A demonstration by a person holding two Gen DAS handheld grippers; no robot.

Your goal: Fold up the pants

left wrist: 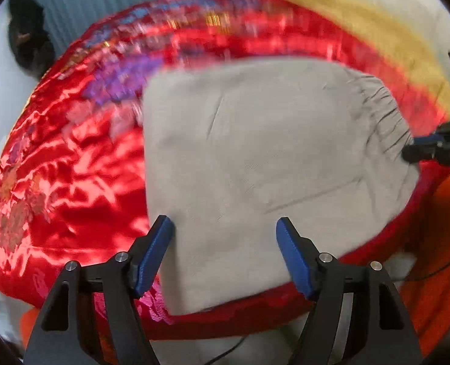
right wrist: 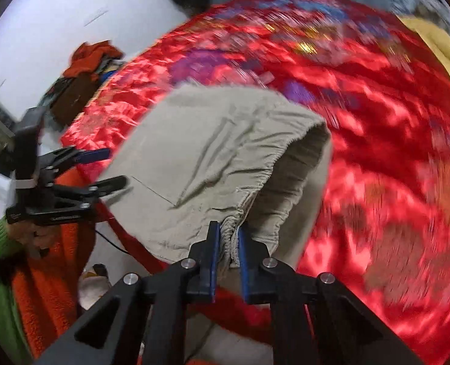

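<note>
Beige pants (left wrist: 255,158) lie folded into a rough square on a shiny red embroidered bedspread (left wrist: 73,182). My left gripper (left wrist: 225,228) is open just above the pants' near edge, holding nothing. My right gripper (right wrist: 228,234) is shut on the gathered elastic waistband of the pants (right wrist: 212,158) and lifts that end, so the waist gapes open. The right gripper also shows at the right edge of the left wrist view (left wrist: 413,149), at the waistband. The left gripper shows at the left of the right wrist view (right wrist: 115,167), open beside the pants.
The bedspread (right wrist: 376,152) covers the bed; a yellow cloth (left wrist: 376,30) runs along its far edge. An orange fleece garment (right wrist: 51,273) and a black cable hang below the near edge. A clothes pile (right wrist: 88,57) sits by the white wall.
</note>
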